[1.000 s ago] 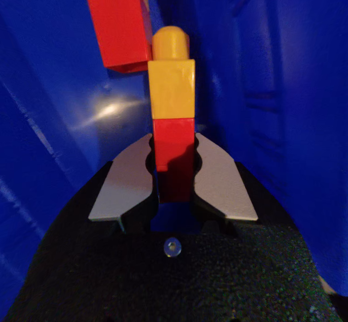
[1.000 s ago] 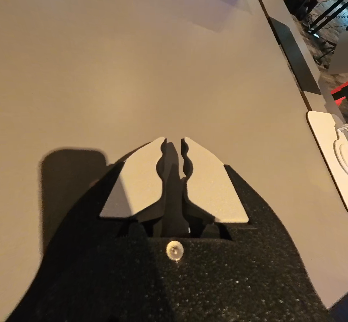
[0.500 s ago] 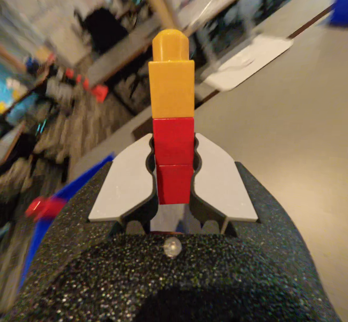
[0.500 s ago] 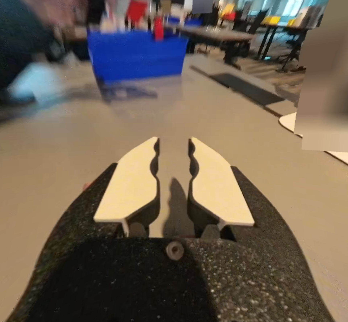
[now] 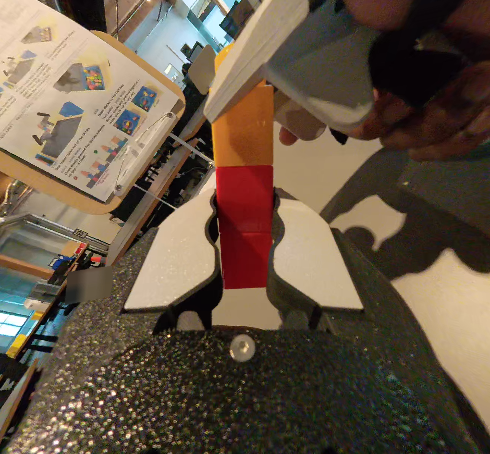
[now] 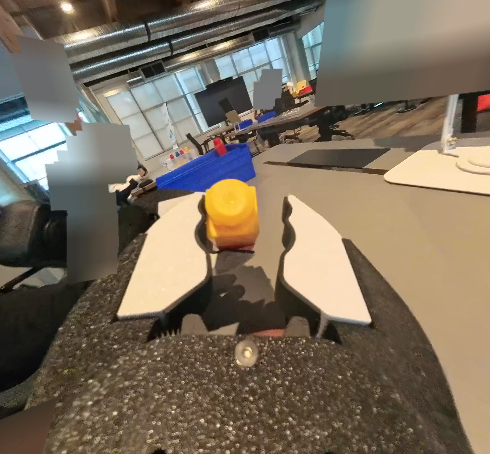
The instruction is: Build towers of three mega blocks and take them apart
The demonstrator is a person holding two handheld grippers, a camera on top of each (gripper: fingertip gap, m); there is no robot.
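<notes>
1. Since the earlier frames, the left gripper [image 5: 245,222] has carried its tower out of the blue bin [image 6: 209,169] and over the grey counter [image 6: 384,229], and the right gripper [image 6: 245,218] has swung up from the bare counter to meet the tower's top end.
2. Left gripper is clamped on the tower's two red blocks: the upper red block [image 5: 244,194] sits between the fingertips, the lower red block [image 5: 244,261] deeper between the fingers.
3. Pressed onto the upper red block, the yellow block [image 5: 242,128] points away from the left gripper.
4. Right gripper stands spread, its fingers on either side of the yellow block; the left finger [image 6: 172,250] is at or just beside the block's side, the right finger [image 6: 318,253] clearly apart from it.
5. From the left wrist view, one white finger of the right gripper crosses in front of the yellow block's stud end and hides the stud.
6. From the right wrist view, the yellow block [image 6: 230,218] shows stud-first, with a sliver of red under it.
7. A person's hand [image 5: 424,112] wraps the right gripper's body at upper right.
8. Blue bin stands on the counter well beyond the grippers, a red block [image 6: 218,147] poking above its rim.
9. An instruction board [image 5: 79,102] with rounded corners stands to the left in the left wrist view.
</notes>
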